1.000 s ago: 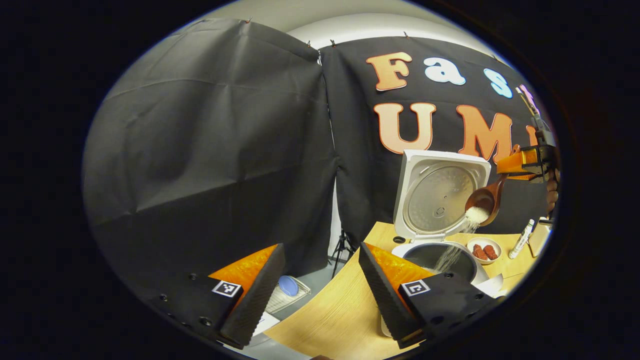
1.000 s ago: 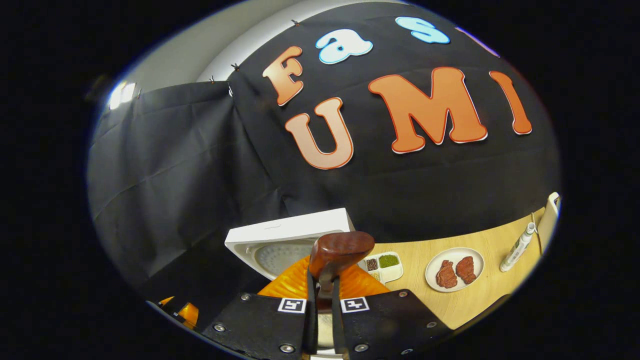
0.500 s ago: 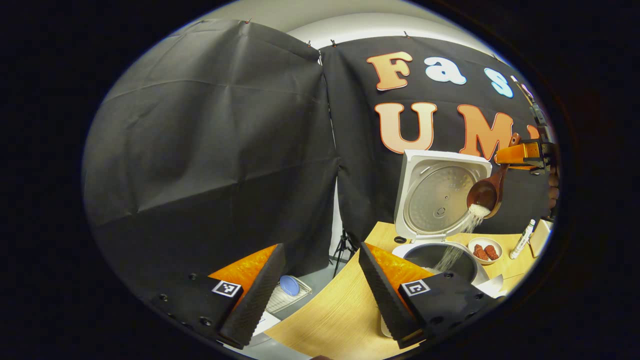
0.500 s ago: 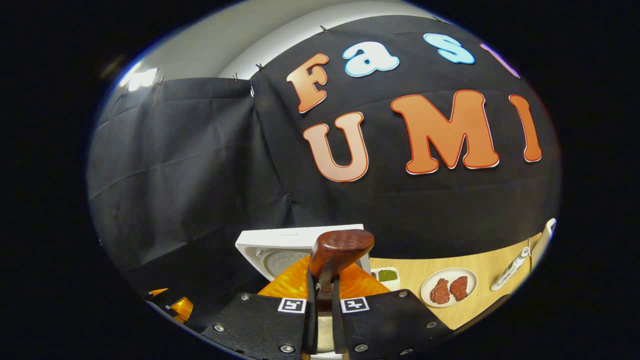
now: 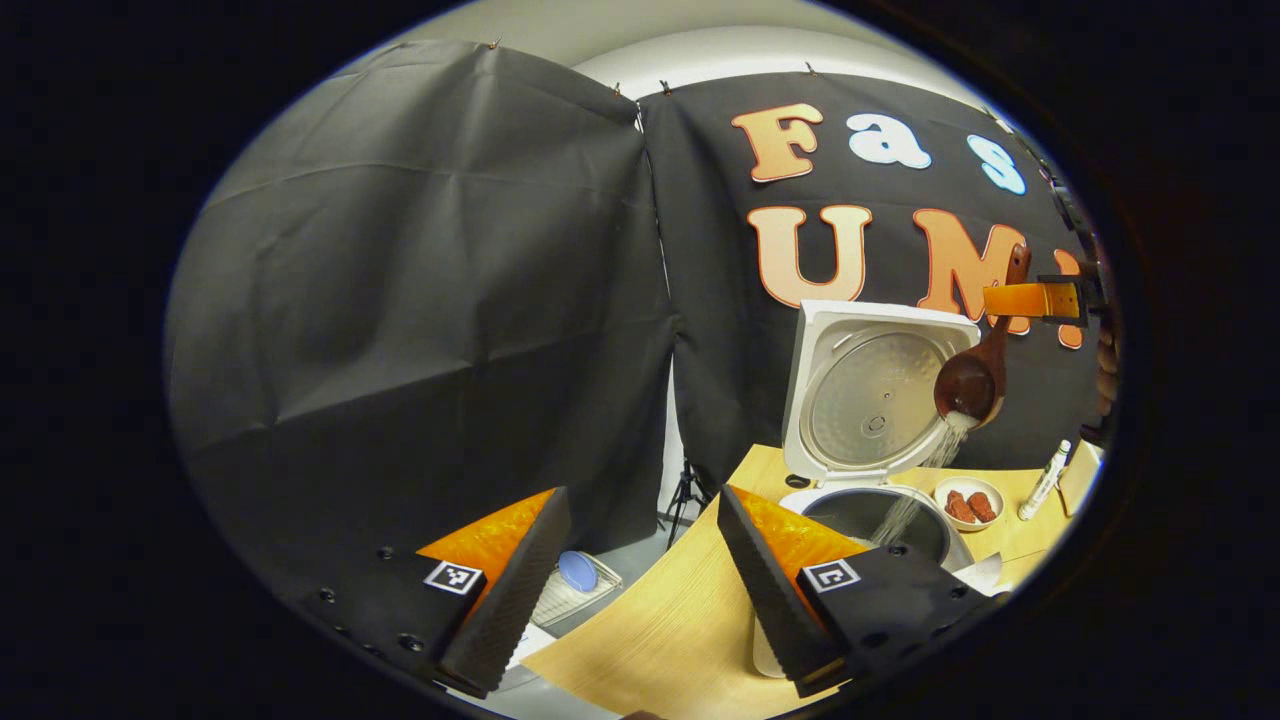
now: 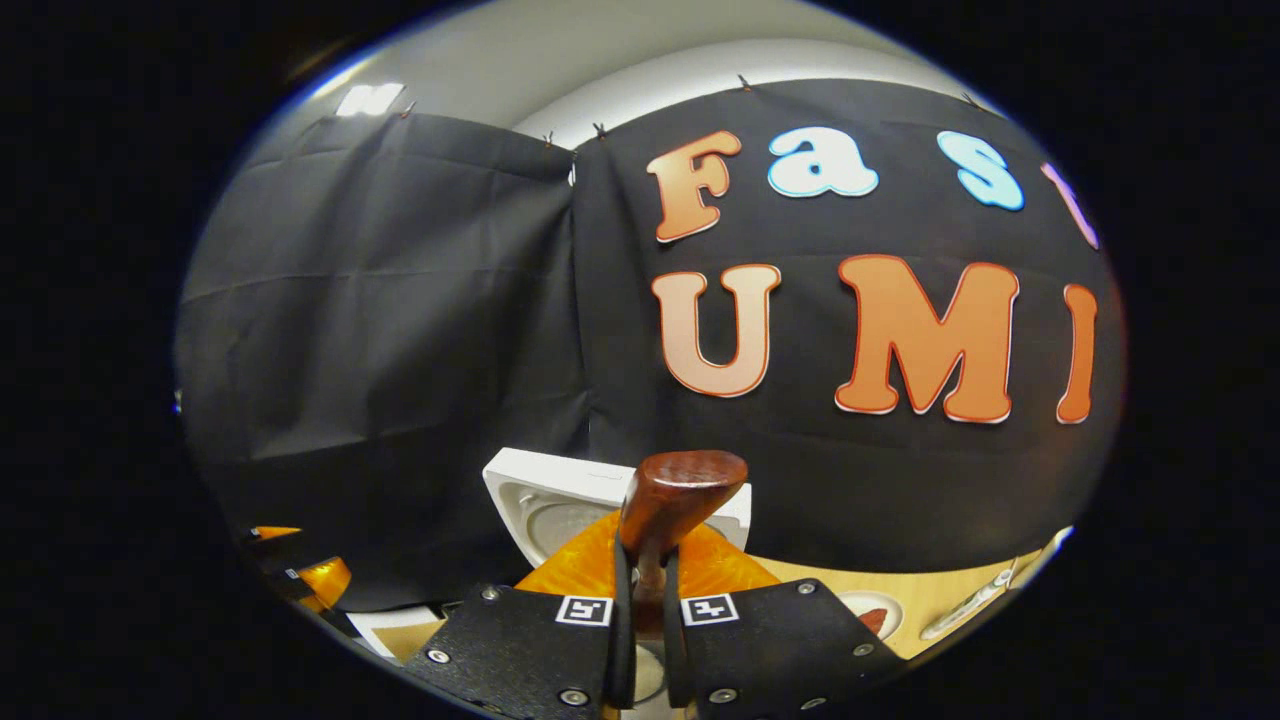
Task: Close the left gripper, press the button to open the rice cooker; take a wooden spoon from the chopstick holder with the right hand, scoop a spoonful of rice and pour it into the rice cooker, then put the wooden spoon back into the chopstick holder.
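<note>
Pour in progress
Right claw [image 6: 640, 640] clamps spoon [image 5: 972, 378] tilted, rice [image 5: 915, 490] streams into cooker [image 5: 868, 480], frame right; left claw [image 5: 640, 560] apart, idle.

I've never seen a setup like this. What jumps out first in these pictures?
In the left gripper view, white rice streams from a tilted wooden spoon into the open rice cooker, its lid upright behind. The right gripper clamps the spoon's handle; the left gripper hangs open, empty, nearer the table's edge.
</note>
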The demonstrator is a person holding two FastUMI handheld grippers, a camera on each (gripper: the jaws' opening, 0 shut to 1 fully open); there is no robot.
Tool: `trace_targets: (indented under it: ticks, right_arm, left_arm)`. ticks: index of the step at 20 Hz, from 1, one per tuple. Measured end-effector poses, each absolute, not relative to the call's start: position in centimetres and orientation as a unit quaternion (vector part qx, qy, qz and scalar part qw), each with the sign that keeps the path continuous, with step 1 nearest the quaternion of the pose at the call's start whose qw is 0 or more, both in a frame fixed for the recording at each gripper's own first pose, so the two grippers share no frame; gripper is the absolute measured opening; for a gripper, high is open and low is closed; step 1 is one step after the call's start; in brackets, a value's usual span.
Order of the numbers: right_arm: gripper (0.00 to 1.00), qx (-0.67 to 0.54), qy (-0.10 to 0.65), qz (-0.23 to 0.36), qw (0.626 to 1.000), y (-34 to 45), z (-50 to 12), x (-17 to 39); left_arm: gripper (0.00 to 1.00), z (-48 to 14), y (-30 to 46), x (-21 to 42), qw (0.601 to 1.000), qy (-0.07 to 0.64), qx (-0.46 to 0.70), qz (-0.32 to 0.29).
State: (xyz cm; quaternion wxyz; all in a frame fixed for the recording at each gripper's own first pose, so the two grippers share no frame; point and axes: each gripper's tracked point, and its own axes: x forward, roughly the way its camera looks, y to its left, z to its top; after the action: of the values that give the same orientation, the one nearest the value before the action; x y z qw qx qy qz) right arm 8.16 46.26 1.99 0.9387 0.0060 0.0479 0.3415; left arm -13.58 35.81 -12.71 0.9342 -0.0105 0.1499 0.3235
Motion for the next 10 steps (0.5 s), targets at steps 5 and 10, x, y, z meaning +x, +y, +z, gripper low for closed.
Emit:
trace_targets:
  ticks: [5,10]
  right_arm:
    - [0.11,-0.032,0.026,0.361,0.932,47.6,1.9,7.2]
    - [0.11,-0.105,-0.004,0.371,0.923,48.4,1.0,6.1]
  left_arm:
    - [1.0,-12.5,36.2,-13.6,0.932,0.148,-0.006,0.33]
    - [0.99,-13.4,36.2,-13.8,0.929,0.159,-0.014,0.335]
